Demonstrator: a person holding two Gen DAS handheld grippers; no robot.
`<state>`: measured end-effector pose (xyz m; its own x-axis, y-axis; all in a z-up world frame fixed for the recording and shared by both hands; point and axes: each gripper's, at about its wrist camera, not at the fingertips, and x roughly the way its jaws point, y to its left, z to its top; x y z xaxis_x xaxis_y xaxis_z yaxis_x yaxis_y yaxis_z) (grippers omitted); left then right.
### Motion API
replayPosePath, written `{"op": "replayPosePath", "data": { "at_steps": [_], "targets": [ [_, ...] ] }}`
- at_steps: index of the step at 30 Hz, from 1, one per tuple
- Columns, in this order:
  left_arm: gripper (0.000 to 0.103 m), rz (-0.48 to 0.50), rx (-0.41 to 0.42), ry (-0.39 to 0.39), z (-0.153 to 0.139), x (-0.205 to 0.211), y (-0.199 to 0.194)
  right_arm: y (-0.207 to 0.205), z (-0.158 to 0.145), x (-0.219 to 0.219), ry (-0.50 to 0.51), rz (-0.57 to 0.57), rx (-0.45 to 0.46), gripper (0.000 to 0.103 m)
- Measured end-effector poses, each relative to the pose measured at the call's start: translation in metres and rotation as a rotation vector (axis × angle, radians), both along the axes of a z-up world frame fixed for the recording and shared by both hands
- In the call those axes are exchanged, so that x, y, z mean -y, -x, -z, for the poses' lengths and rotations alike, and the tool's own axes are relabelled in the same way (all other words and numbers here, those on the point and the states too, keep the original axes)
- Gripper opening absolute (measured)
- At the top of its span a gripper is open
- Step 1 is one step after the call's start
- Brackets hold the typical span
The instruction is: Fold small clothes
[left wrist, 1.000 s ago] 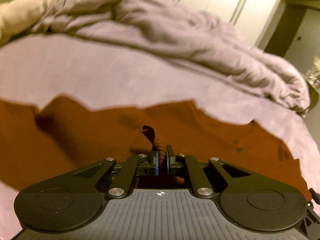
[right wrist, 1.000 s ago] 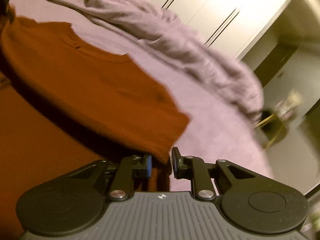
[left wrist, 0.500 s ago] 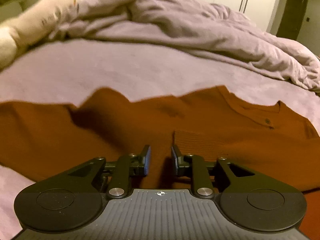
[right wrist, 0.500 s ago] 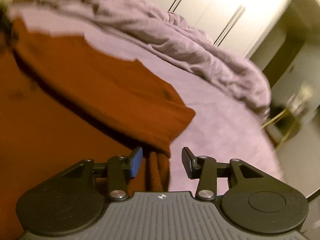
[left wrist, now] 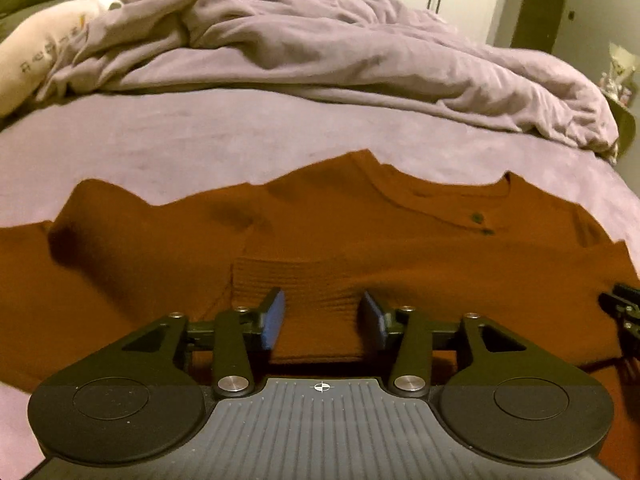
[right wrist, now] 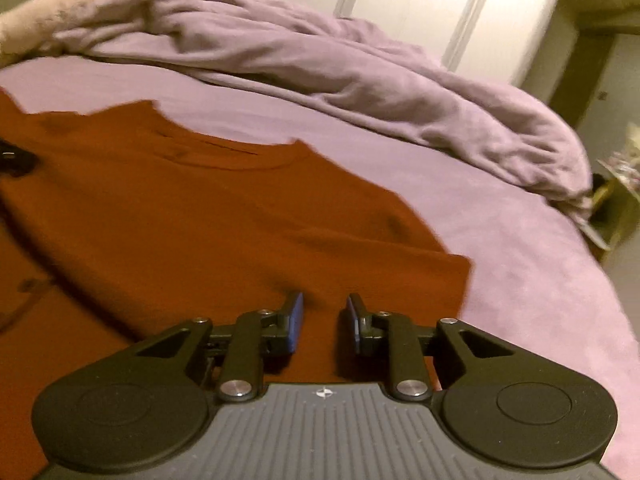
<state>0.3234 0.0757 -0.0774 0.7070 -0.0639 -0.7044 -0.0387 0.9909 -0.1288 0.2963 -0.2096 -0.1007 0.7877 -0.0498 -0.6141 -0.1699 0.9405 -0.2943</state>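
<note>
- Left tool (left wrist: pixel 323 322), bottom centre of the left wrist view: its jaws have just been opening and stand spread. The ribbed cuff (left wrist: pixel 296 280) of the sweater's sleeve lies between the blue pads (left wrist: pixel 274 320), and neither pad presses on it.
- Right tool (right wrist: pixel 323 320), bottom centre of the right wrist view: its jaws have just been closing, with a narrow gap left. Sweater cloth shows in the gap; the pads do not look clamped on it.
- The rust-orange sweater (right wrist: pixel 208 216) lies flat on the bed (left wrist: pixel 200 136), filling the middle and left of both views. Its neckline (left wrist: pixel 452 196) with two dark buttons (left wrist: pixel 477 218) sits at centre right in the left wrist view.
- A black part of the right tool shows at the right edge of the left wrist view, over the sweater.
- Beyond the sweater, bare mauve sheet.
- Farther back, a rumpled mauve duvet (left wrist: pixel 340 52) runs across the upper frame, with a pale pillow (left wrist: pixel 40 48) at upper left.
- White cupboard doors (right wrist: pixel 452 8) stand behind, upper right.
</note>
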Motion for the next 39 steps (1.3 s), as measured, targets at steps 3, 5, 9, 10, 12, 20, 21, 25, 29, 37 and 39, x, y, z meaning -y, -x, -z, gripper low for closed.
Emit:
{"op": "replayPosePath", "data": {
  "at_steps": [3,5,9,10,12,20,21,25,29,37,39],
  "targets": [
    [0.063,-0.007,0.019,0.057,0.001,-0.009,0.002,-0.01,0.003,0.01,-0.001,0.061,0.0,0.021],
    [0.08,0.013,0.02,0.07,-0.004,-0.011,0.01,-0.012,0.002,0.007,0.005,0.078,-0.012,0.022],
    [0.095,-0.062,0.036,0.08,-0.016,-0.039,0.038,0.006,-0.009,-0.004,0.02,0.061,-0.025,0.024],
    [0.094,-0.097,0.031,0.098,-0.017,-0.055,0.046,0.016,-0.011,-0.006,0.015,0.043,-0.021,0.026],
    [0.092,-0.189,0.02,0.121,-0.018,-0.093,0.062,0.031,-0.011,-0.008,0.031,0.023,-0.008,0.029],
    [0.07,-0.648,-0.044,0.174,-0.012,-0.269,0.119,0.059,-0.007,-0.008,0.051,0.046,0.048,0.032],
    [0.068,-0.675,-0.043,0.186,-0.011,-0.283,0.121,0.059,-0.006,-0.011,0.062,0.054,0.051,0.032],
    [0.048,-0.773,-0.003,0.333,0.0,-0.335,0.127,0.058,-0.005,-0.019,0.09,0.079,0.049,0.032],
    [0.045,-0.854,0.06,0.453,0.008,-0.368,0.128,0.055,-0.008,-0.02,0.083,0.096,0.037,0.033],
    [0.009,-0.856,0.153,0.379,-0.005,-0.368,0.127,0.063,-0.013,-0.017,0.047,0.118,0.042,0.038],
    [0.009,-0.771,0.201,0.246,-0.027,-0.344,0.121,0.068,-0.016,-0.014,0.028,0.125,0.046,0.045]
  ]
}}
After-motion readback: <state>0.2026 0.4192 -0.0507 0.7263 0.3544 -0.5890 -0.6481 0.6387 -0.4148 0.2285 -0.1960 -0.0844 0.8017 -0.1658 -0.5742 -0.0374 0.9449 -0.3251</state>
